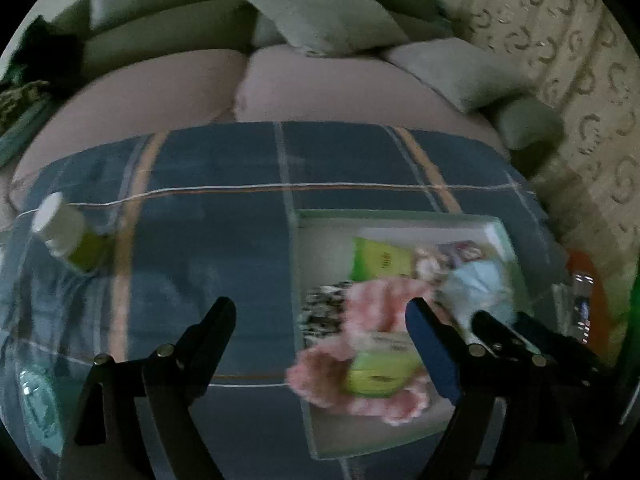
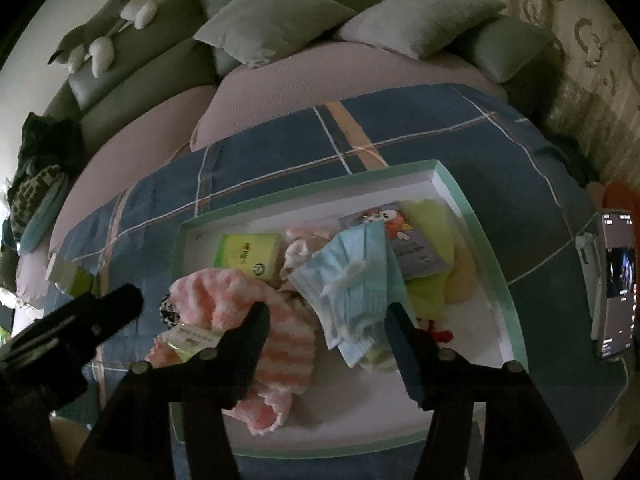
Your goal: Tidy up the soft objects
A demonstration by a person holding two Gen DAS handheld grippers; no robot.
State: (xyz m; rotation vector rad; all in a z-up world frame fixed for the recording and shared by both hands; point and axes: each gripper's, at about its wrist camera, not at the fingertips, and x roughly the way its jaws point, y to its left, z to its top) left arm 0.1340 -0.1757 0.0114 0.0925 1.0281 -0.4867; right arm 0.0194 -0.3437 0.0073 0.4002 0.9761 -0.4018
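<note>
A shallow green-rimmed tray [image 2: 472,216] lies on the blue plaid cloth [image 2: 280,148]. In it are a pink-and-white fluffy cloth [image 2: 224,300], pale blue face masks [image 2: 356,276], a green tissue pack [image 2: 248,254], a cartoon-printed pack [image 2: 408,244] and yellow-green cloths [image 2: 432,220]. My right gripper [image 2: 326,320] is open just above the masks and the pink cloth. My left gripper [image 1: 320,316] is open and empty over the tray's left edge [image 1: 304,280], near the pink cloth [image 1: 372,312]; it also shows in the right wrist view [image 2: 100,312].
A white-capped bottle [image 1: 64,232] lies on the cloth at the left. A phone [image 2: 616,280] stands on a holder at the right. Behind is a sofa with grey cushions [image 2: 272,12] and a plush toy [image 2: 104,28]. A patterned curtain [image 1: 580,60] hangs at the right.
</note>
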